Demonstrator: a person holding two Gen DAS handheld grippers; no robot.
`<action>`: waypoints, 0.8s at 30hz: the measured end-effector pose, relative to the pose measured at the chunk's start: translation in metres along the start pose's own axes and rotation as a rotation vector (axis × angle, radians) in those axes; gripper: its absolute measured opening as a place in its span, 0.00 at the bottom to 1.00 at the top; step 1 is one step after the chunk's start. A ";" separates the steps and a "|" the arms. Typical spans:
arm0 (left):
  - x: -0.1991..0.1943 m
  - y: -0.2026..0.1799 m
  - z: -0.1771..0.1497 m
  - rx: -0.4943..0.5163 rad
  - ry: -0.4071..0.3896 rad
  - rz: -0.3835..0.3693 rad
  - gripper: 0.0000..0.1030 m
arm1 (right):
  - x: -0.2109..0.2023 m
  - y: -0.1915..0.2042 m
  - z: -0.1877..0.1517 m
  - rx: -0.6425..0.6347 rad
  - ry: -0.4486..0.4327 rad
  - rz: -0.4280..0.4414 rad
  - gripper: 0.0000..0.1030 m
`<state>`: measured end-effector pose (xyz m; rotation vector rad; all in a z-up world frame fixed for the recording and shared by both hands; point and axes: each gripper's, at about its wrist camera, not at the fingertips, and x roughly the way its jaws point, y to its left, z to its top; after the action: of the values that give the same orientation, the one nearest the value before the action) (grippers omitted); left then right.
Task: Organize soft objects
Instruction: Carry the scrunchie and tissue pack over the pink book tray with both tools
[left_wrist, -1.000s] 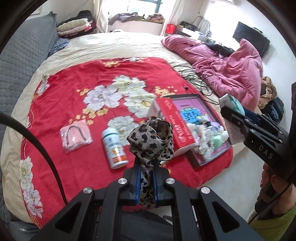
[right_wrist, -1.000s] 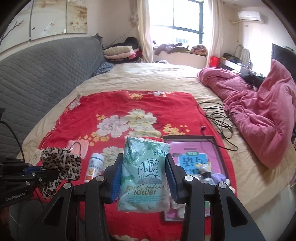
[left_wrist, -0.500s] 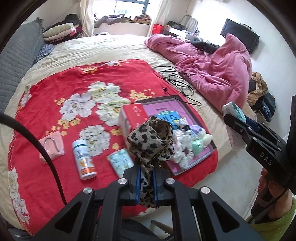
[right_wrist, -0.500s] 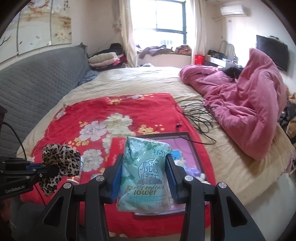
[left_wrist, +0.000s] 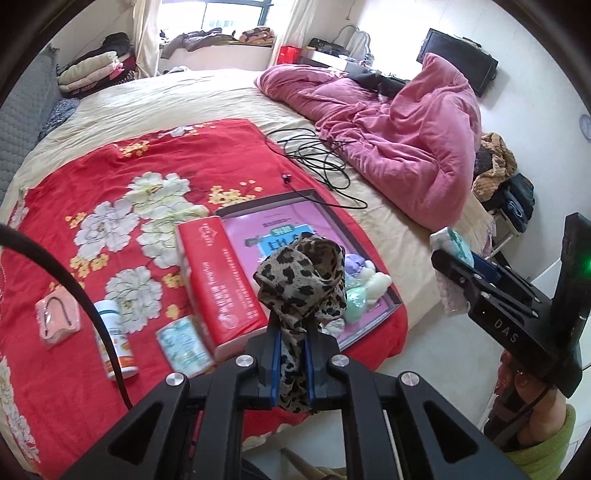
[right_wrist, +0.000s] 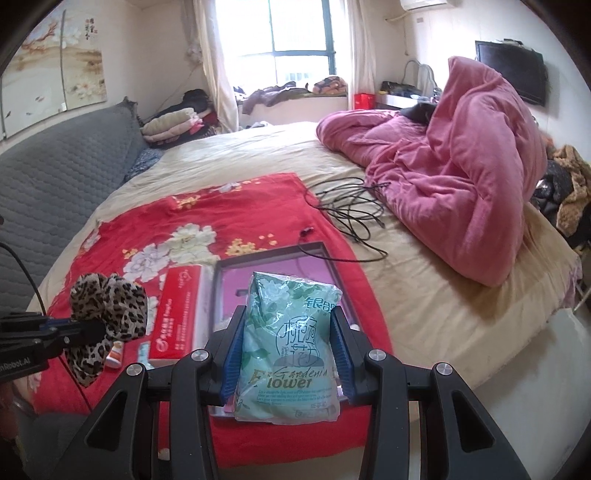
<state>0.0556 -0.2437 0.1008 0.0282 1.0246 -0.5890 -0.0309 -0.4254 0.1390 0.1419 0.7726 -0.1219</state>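
My left gripper is shut on a leopard-print scrunchie and holds it in the air over the near edge of the bed; it also shows in the right wrist view. My right gripper is shut on a green tissue pack, held above the near end of a shallow purple tray. The tray lies on the red flowered blanket and holds several soft items at its near end.
A red tissue box lies left of the tray. A small tissue pack, a white pill bottle and a pink packet lie further left. Black cables and a pink duvet lie beyond.
Both grippers have moved right along the bed's near edge, still holding their items. The tray and red box now sit more centrally in view, and a small tissue pack came into sight.
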 end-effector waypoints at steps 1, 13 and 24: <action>0.004 -0.003 0.001 0.000 0.003 -0.002 0.10 | 0.001 -0.004 -0.001 0.003 0.003 -0.004 0.43; 0.066 -0.030 -0.002 0.036 0.064 -0.008 0.10 | 0.028 -0.031 -0.001 0.010 0.030 -0.012 0.43; 0.109 -0.034 -0.007 0.047 0.115 -0.012 0.10 | 0.067 -0.034 -0.001 0.003 0.074 -0.001 0.43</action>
<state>0.0753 -0.3192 0.0173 0.0979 1.1229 -0.6281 0.0099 -0.4622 0.0884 0.1491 0.8464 -0.1195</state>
